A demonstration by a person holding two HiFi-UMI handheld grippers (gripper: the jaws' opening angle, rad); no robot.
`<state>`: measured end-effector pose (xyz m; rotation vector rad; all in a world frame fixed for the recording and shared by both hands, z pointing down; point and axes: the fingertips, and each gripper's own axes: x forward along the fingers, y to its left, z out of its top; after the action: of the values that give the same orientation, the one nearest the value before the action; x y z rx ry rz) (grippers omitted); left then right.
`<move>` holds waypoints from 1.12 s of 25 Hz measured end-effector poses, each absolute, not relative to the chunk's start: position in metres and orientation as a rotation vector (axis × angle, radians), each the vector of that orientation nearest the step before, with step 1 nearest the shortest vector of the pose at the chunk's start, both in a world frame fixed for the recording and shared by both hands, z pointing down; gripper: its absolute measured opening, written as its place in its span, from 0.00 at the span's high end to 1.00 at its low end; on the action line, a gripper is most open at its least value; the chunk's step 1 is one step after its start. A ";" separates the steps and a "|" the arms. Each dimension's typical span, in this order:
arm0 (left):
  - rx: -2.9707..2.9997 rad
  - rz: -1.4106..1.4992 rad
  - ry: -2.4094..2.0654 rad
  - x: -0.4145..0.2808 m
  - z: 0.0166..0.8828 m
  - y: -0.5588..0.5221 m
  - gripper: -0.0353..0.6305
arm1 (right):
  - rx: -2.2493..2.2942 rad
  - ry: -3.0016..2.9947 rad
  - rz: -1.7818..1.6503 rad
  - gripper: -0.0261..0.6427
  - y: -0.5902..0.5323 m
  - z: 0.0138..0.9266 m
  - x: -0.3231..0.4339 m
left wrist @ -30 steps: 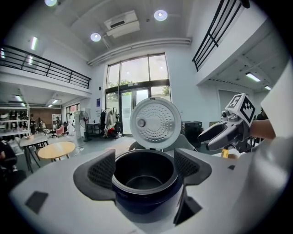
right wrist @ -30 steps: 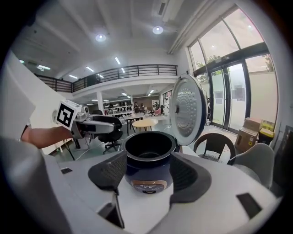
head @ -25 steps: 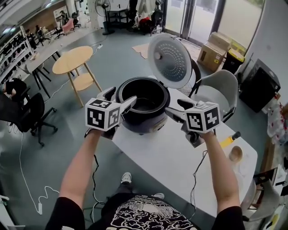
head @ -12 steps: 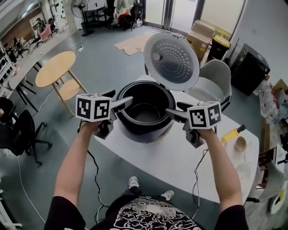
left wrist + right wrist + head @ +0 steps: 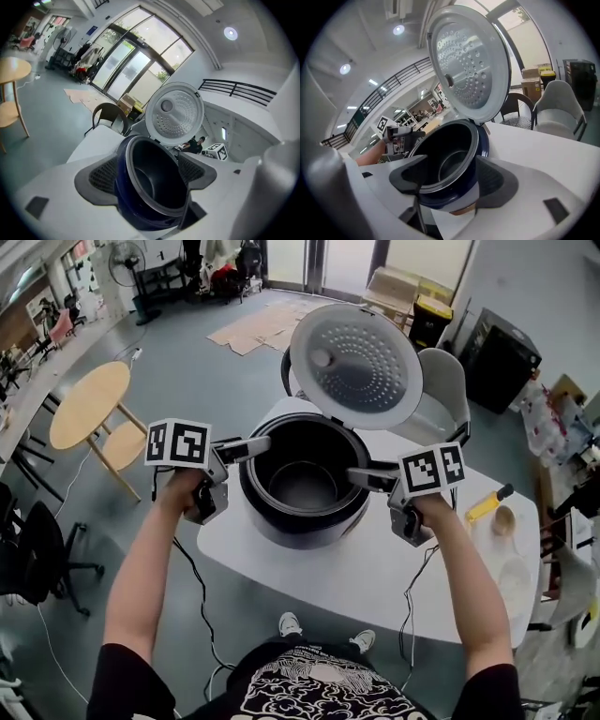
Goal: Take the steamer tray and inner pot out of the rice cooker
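Note:
The dark blue rice cooker stands on the white table with its perforated lid swung up. Inside I see the black inner pot; I cannot make out a separate steamer tray. My left gripper is open at the cooker's left rim, and in the left gripper view its jaws frame the pot without touching it. My right gripper is open at the right rim. Its jaws have just been opening, with the rim in the gap and the pads not pressing.
A yellow-handled tool and a small wooden cup lie on the table's right end. A white chair stands behind the cooker. A round wooden table and a black office chair are on the left. Cables trail on the floor.
Both grippers have come forward and down from beside the cooker's front to its rim, one on each side. The left gripper has rolled so that its marker cube faces me more squarely.

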<state>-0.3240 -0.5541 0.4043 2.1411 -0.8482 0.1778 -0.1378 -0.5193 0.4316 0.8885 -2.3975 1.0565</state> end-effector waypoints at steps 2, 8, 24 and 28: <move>2.112 0.179 -0.777 -0.323 0.408 -0.556 0.35 | 0.893 -2.388 1.115 0.47 -0.522 0.431 -0.140; 2.031 0.242 -0.599 -0.309 0.423 -0.550 0.37 | 0.879 -2.338 1.298 0.47 -0.519 0.438 -0.139; 1.931 0.393 -0.590 -0.311 0.438 -0.560 0.69 | 0.971 -2.321 1.611 0.65 -0.533 0.441 -0.121; 1.934 0.404 -0.654 -0.313 0.445 -0.561 0.82 | 1.048 -2.291 1.582 0.80 -0.533 0.449 -0.109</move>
<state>-0.3135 -0.5610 0.4446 1.9337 -0.6536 0.4038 -0.1094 -0.5331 0.4489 1.0482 -2.2915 1.5816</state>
